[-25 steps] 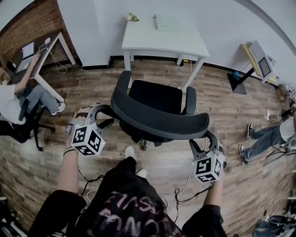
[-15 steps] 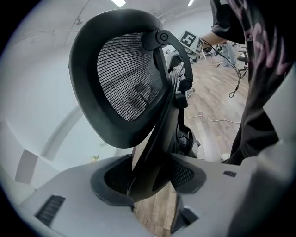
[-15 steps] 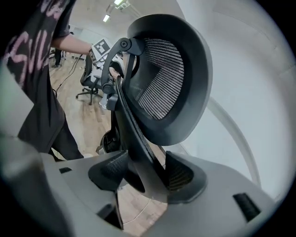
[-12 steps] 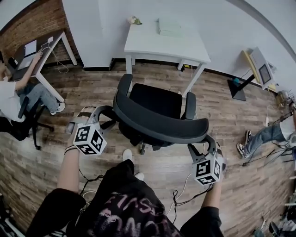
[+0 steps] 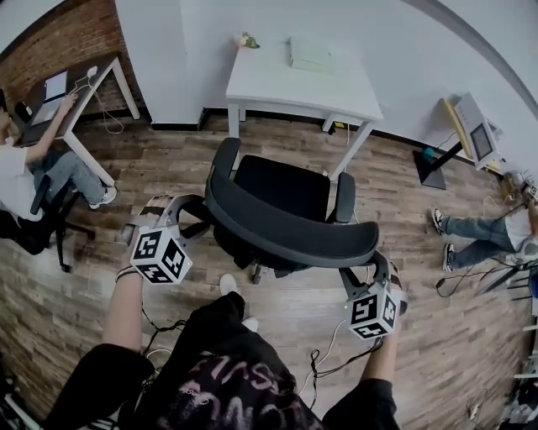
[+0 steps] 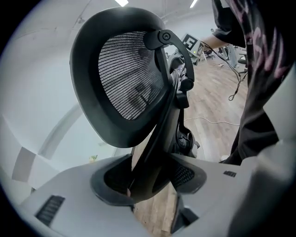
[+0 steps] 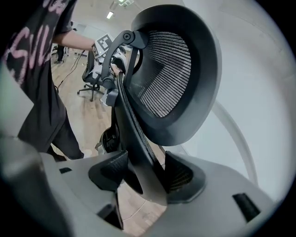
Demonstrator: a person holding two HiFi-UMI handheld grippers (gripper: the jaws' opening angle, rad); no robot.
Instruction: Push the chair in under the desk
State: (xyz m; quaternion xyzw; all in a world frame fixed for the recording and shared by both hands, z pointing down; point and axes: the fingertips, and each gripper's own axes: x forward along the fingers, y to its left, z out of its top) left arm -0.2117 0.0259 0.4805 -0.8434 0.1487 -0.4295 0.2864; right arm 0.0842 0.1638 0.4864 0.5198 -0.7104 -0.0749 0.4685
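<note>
Chair (image 5: pixel 277 210): matt black plastic frame, fine woven mesh backrest (image 6: pixel 129 78), dark seat pad (image 5: pixel 282 189).
Desk (image 5: pixel 269 84): smooth white top, matt.
Floor (image 5: pixel 168 159): grained wood planks, low sheen.
Wall (image 5: pixel 59 42): rough red brick.
Left gripper (image 6: pixel 148 177): smooth grey plastic body; pads (image 6: pixel 186 176) black, finely ribbed, matt.

**Soft, even room light; strong fisheye bend**

Your head view is evenly bright under diffuse light. The white surface (image 5: pixel 286 80) and the wall (image 5: pixel 403 50) read pale without glare, and shadows on the floor (image 5: pixel 168 172) are faint and soft. The lens bows the floorboards and the wall line hard toward the corners. In both gripper views, ceiling lights (image 6: pixel 122 2) show as small blown-out strips at the top, and the corners fall to black. The mesh of the chair (image 6: pixel 127 76) is sharp. Your left hand-held gripper (image 6: pixel 148 180) and right hand-held gripper (image 7: pixel 143 178) are soft and out of focus.
</note>
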